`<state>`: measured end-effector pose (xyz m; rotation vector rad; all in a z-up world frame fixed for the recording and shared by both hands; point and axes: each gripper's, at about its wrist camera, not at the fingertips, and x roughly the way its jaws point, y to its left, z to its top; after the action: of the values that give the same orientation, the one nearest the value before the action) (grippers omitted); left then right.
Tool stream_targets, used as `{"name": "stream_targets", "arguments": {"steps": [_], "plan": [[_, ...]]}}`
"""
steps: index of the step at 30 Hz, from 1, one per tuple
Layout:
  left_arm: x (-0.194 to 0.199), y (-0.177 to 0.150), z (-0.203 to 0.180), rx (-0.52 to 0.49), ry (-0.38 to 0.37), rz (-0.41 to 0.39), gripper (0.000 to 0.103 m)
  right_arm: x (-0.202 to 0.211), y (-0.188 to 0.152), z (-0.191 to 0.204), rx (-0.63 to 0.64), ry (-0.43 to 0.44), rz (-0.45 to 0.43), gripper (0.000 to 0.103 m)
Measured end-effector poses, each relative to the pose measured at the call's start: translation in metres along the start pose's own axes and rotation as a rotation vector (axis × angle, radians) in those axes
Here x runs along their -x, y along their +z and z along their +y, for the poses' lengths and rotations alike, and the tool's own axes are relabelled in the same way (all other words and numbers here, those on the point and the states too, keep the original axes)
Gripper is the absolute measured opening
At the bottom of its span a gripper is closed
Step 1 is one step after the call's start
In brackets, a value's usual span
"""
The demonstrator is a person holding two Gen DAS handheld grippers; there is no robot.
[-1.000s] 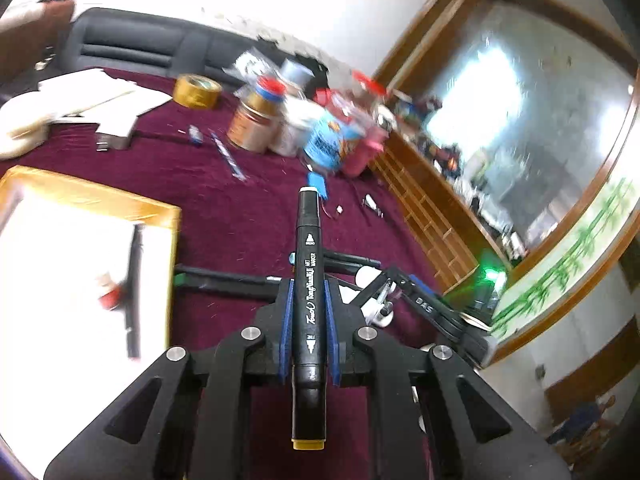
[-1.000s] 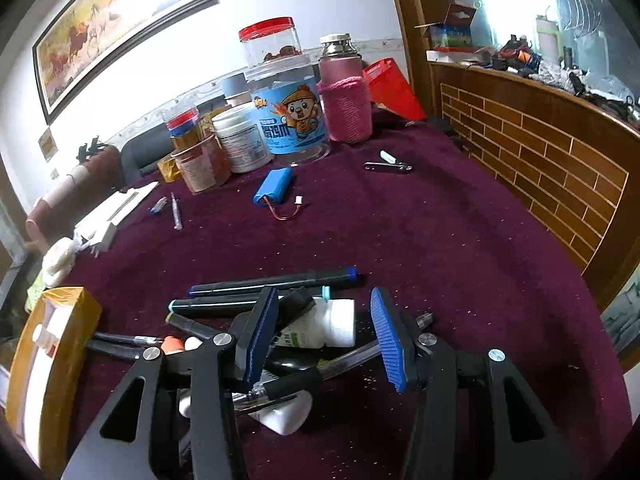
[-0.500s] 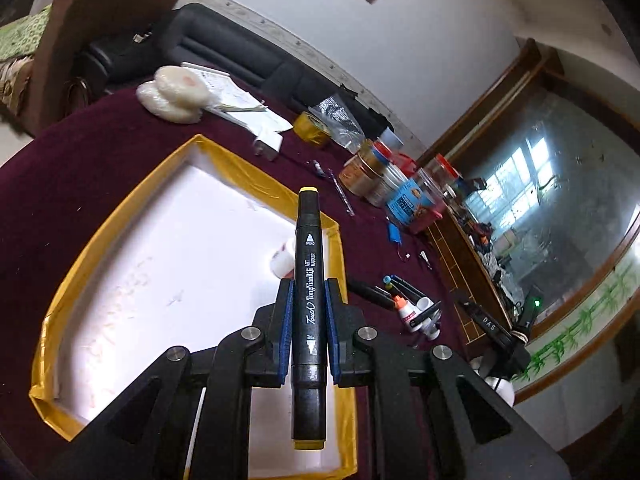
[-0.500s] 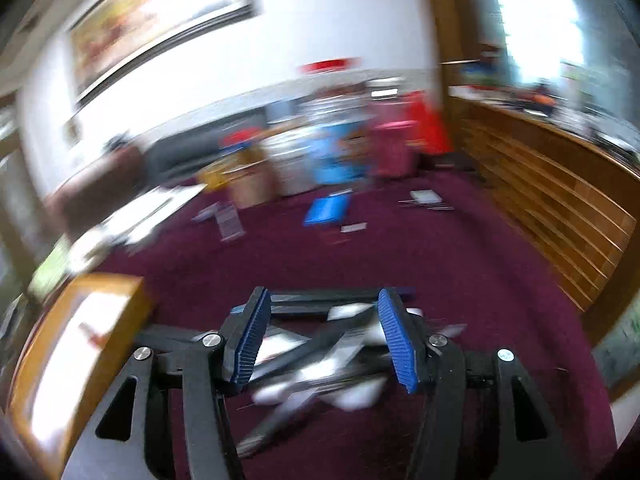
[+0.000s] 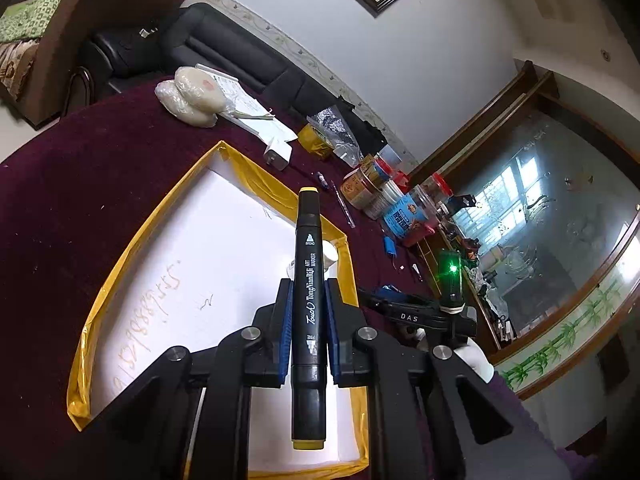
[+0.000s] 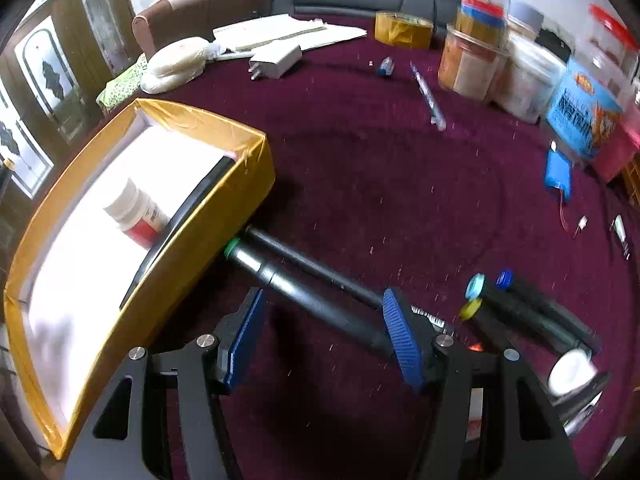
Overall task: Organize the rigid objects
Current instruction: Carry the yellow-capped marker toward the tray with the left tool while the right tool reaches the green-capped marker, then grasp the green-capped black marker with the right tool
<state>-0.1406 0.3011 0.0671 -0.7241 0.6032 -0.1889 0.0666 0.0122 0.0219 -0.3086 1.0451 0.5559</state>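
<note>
Currently the left gripper (image 5: 307,334) is clamped on a black marker (image 5: 308,300), barrel pointing forward above the yellow-edged tray (image 5: 120,264). Right gripper (image 6: 322,338) jaws spread wide, holding nothing; green-ended marker (image 6: 288,284) lies on the maroon tablecloth (image 6: 380,176) between them, touching the tray wall.

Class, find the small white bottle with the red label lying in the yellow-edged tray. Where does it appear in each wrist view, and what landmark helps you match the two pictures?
Left wrist view: the white bottle peeks out right of centre, mostly hidden behind the black marker gripped by the left gripper.
Right wrist view: it lies at centre-left, inside the tray, near its right wall.
Shared landmark: the yellow-edged tray.
</note>
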Motion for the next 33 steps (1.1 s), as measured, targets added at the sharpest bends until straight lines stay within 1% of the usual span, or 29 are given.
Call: {"name": "stream_targets", "arguments": {"steps": [4, 6, 8, 9, 11, 15, 16, 17, 18, 19, 20, 21, 22, 25, 28, 33], "plan": [[-0.003, 0.000, 0.007, 0.012, -0.016, 0.010, 0.012, 0.000, -0.003, 0.009, 0.032, -0.009, 0.043, 0.053], [-0.004, -0.001, 0.009, 0.016, -0.024, 0.015, 0.012, 0.004, -0.007, 0.013, 0.044, -0.009, 0.046, 0.053], [-0.005, -0.001, 0.010, 0.017, -0.027, 0.019, 0.012, 0.005, -0.009, 0.015, 0.043, 0.022, 0.057, 0.053], [-0.005, -0.001, 0.011, 0.019, -0.028, 0.021, 0.012, 0.004, -0.013, 0.016, 0.044, 0.056, 0.083, 0.053], [-0.007, -0.002, 0.011, 0.024, -0.030, 0.027, 0.012, -0.002, -0.016, 0.017, 0.050, 0.058, 0.114, 0.053], [-0.008, -0.004, 0.008, 0.016, -0.033, 0.037, 0.012, 0.000, -0.022, 0.023, 0.055, 0.022, 0.091, 0.052], [-0.009, -0.003, 0.007, 0.013, -0.031, 0.040, 0.012, 0.000, -0.022, 0.024, 0.046, 0.010, 0.079, 0.046], [-0.010, -0.004, 0.005, 0.010, -0.031, 0.043, 0.012, 0.000, -0.022, 0.024, 0.038, 0.000, 0.067, 0.044], [-0.010, -0.005, 0.003, 0.007, -0.029, 0.045, 0.012, 0.001, -0.022, 0.024, 0.025, -0.002, 0.056, 0.037], [-0.010, -0.005, 0.001, 0.004, -0.025, 0.046, 0.012, 0.001, -0.022, 0.025, 0.011, -0.008, 0.043, 0.025], [-0.009, -0.006, -0.001, -0.001, -0.022, 0.047, 0.012, 0.003, -0.024, 0.025, -0.001, -0.006, 0.033, 0.021], [-0.009, -0.006, -0.004, -0.007, -0.018, 0.049, 0.012, 0.005, -0.026, 0.024, -0.012, -0.002, 0.028, 0.014], [-0.008, -0.006, -0.006, -0.012, -0.014, 0.050, 0.012, 0.006, -0.028, 0.023, -0.024, 0.001, 0.023, 0.013], [-0.008, -0.005, -0.012, -0.029, 0.005, 0.057, 0.012, 0.013, -0.033, 0.011, -0.101, 0.059, -0.001, 0.013], [-0.010, -0.002, -0.017, -0.046, 0.019, 0.072, 0.012, 0.031, -0.041, -0.003, -0.180, 0.131, -0.044, 0.013], [-0.019, 0.005, -0.026, -0.086, 0.050, 0.091, 0.012, 0.068, -0.043, -0.012, -0.245, 0.229, -0.119, 0.013]]}}
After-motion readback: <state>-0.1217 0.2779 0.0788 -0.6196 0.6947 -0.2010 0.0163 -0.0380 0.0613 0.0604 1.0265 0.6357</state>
